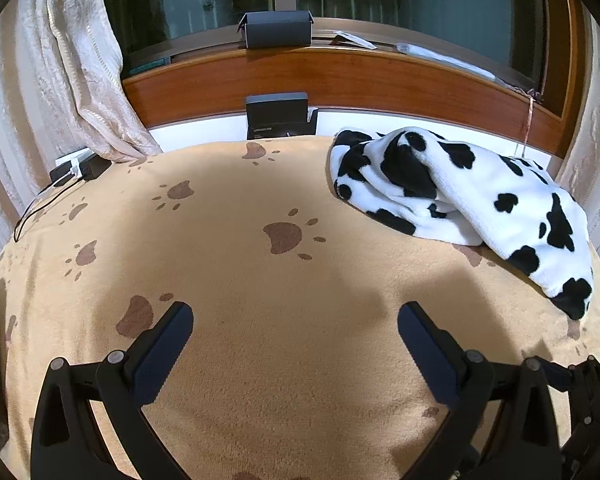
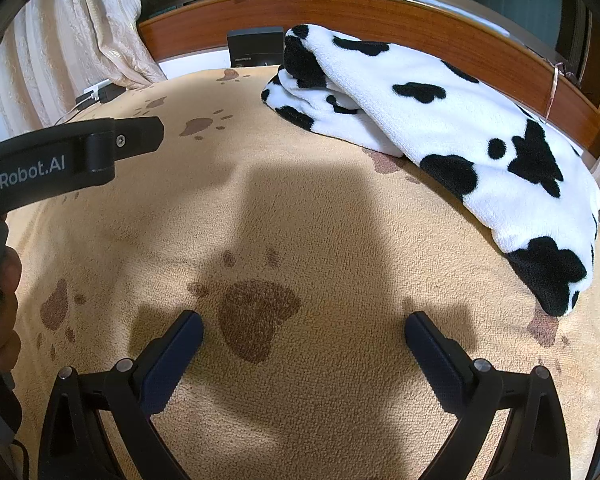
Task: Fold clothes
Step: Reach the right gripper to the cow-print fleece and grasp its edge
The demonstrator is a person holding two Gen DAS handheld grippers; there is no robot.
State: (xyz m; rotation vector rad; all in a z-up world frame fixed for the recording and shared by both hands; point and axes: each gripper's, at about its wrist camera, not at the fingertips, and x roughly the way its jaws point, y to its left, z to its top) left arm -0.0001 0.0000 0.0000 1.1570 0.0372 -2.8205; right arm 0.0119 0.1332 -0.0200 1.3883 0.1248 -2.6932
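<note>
black-and-white cow-print fleece garment (image 2: 440,120): plush, fluffy
tan paw-print blanket (image 1: 280,320): short matt pile
reddish-brown wooden window sill (image 1: 340,80): glossy, smooth
black plastic gripper fingers (image 2: 172,356): matt

Flat surface covered by a tan fleece blanket (image 1: 260,320) with brown paw prints. A crumpled cow-print garment (image 1: 460,200), white with black patches, lies on it at the far right, near the edge. Black box (image 1: 278,118) stands at the far edge; black adapter (image 1: 80,168) with cable at far left corner.

A white fleece garment (image 1: 460,196) with black cow patches lies bunched, perhaps loosely folded, on the tan blanket's far right.
</note>
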